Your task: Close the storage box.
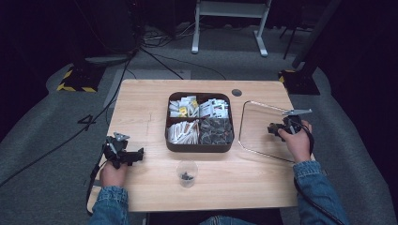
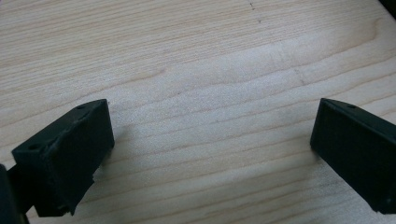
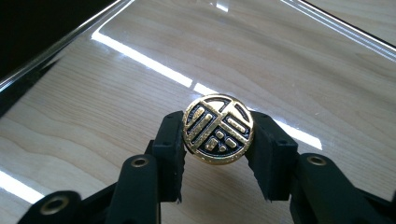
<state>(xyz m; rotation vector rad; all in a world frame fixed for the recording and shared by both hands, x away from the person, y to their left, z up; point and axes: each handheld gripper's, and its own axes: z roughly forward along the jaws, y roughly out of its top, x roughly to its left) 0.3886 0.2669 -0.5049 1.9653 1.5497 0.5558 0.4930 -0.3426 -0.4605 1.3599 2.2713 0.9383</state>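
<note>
Wooden table [image 1: 141,101], clear lid [image 3: 116,46] edges cropped, knob [image 3: 218,129] clamped

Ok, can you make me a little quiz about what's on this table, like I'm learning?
1. True or false: the right gripper is shut on a round gold-and-black token.
2. What lies under that token? A) clear tray B) compartment box C) plastic cup
3. Fill in: the left gripper has its jaws ____ over bare wooden table.

Key: 1 true; 2 A; 3 open.
</note>
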